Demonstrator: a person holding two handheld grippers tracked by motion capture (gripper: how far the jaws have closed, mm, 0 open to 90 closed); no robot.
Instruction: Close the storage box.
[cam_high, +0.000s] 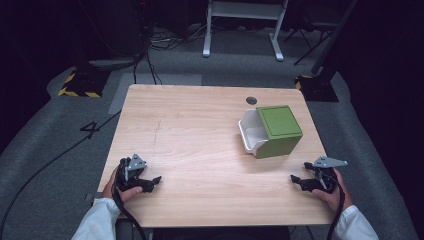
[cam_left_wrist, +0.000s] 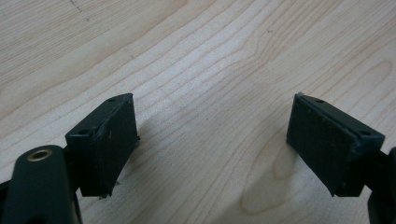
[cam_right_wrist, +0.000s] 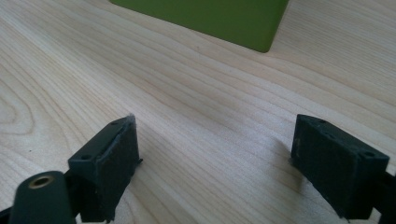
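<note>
Claws, left (cam_left_wrist: 212, 140) and right (cam_right_wrist: 215, 161), gape empty; right's camera catches green box (cam_right_wrist: 210, 18).

The pale wooden tabletop (cam_high: 200, 130) shows smooth, matt grain. The green box with a white plastic inner bin (cam_high: 272, 131) looks smooth and faintly satin. Each black claw's pads (cam_left_wrist: 114, 140) look matt and slightly rough.

Left gripper (cam_high: 150, 183) held low at near left, jaws spread wide; right gripper (cam_high: 299, 181) low at near right, likewise spread.
</note>
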